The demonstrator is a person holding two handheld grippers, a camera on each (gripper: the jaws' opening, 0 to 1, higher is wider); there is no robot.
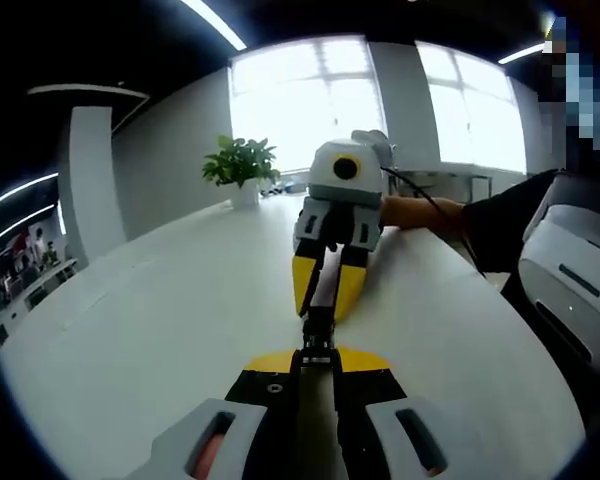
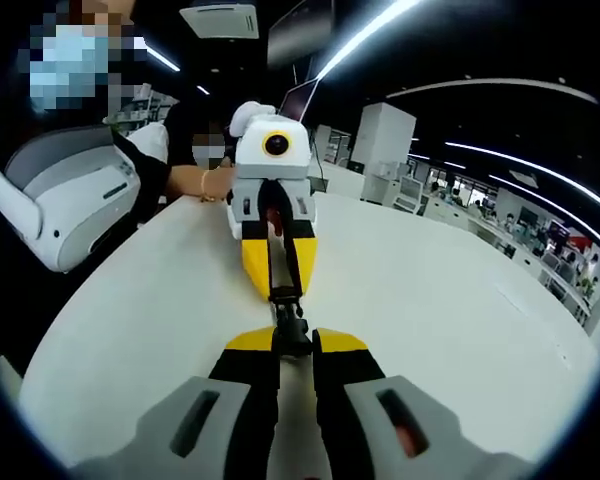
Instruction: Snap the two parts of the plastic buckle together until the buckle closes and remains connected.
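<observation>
- Left gripper view: the left claw (image 1: 318, 362) rises from the bottom centre, jaws drawn narrow and clamped on one end of the black buckle (image 1: 318, 335).
- The buckle sits at frame centre, above the white tabletop (image 1: 160, 330), stretched between the two claws.
- The right claw (image 1: 326, 295) comes in from above centre, yellow tips pinching the buckle's far end; a hand (image 1: 420, 212) holds it from the right.
- A potted plant (image 1: 242, 168) stands upper left of centre, by the bright windows (image 1: 310, 110).
- Right gripper view: the right claw (image 2: 292, 345) at bottom centre, jaws narrow on the buckle (image 2: 288, 310); a black strap (image 2: 283, 262) runs up into the left claw (image 2: 280, 285).
- Whether the two halves are latched cannot be told.
</observation>
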